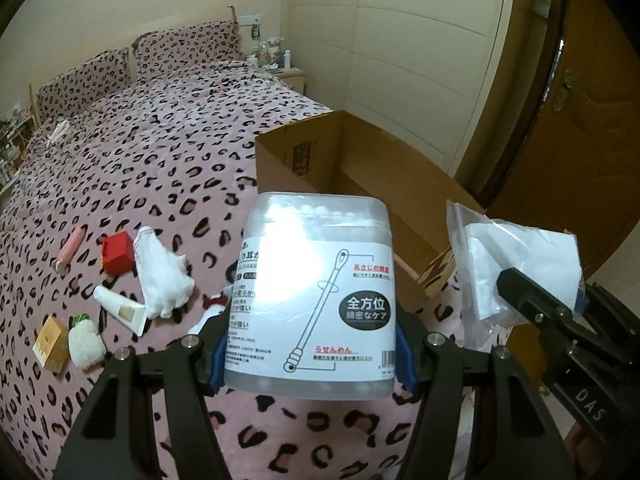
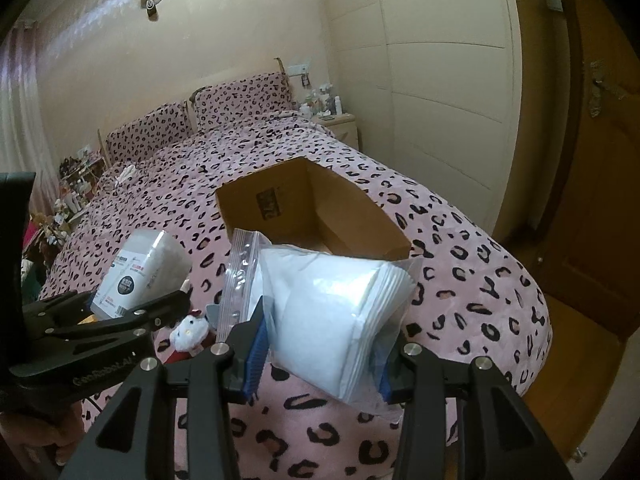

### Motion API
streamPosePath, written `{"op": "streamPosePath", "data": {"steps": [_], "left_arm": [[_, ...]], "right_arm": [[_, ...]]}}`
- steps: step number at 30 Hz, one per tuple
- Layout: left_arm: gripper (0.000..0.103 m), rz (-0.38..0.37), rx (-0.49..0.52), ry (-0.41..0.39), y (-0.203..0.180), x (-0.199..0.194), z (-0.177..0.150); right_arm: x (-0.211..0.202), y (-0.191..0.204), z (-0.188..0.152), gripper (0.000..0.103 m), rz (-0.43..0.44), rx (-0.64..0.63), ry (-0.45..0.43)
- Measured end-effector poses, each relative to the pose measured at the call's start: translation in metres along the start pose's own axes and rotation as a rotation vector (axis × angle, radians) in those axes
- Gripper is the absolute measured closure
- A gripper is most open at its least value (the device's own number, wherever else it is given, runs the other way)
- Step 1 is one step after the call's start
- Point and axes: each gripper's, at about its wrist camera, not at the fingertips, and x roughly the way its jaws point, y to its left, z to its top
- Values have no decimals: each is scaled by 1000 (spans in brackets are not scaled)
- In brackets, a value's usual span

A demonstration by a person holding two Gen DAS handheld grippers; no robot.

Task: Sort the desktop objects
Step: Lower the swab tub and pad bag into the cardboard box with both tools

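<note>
My left gripper [image 1: 310, 354] is shut on a clear cotton swab box [image 1: 314, 296] with a white printed label, held above the leopard-print bed; the same cotton swab box [image 2: 138, 276] shows at the left of the right wrist view. My right gripper [image 2: 322, 364] is shut on a zip bag of white pads [image 2: 332, 312], and that zip bag [image 1: 516, 268] hangs at the right of the left wrist view. An open cardboard box [image 1: 360, 176] sits on the bed just beyond both loads, seen empty inside as cardboard box [image 2: 312, 208].
On the bed at left lie a red box [image 1: 117, 252], a pink tube [image 1: 71, 248], a white cloth [image 1: 162, 276], a white tube [image 1: 120, 308], a yellow box [image 1: 50, 342] and a plush [image 1: 85, 340]. A small plush toy [image 2: 188, 332] lies below the grippers. A wooden door [image 1: 580, 128] stands right.
</note>
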Motion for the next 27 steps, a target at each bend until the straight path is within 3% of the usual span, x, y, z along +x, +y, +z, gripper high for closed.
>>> {"op": "streamPosePath", "data": {"steps": [14, 27], "left_arm": [[39, -52, 23, -15, -12, 17, 61], [39, -129, 11, 35, -14, 67, 120]], "right_arm": [[15, -13, 40, 59, -11, 8, -46], [54, -13, 82, 59, -46, -17, -64]]}}
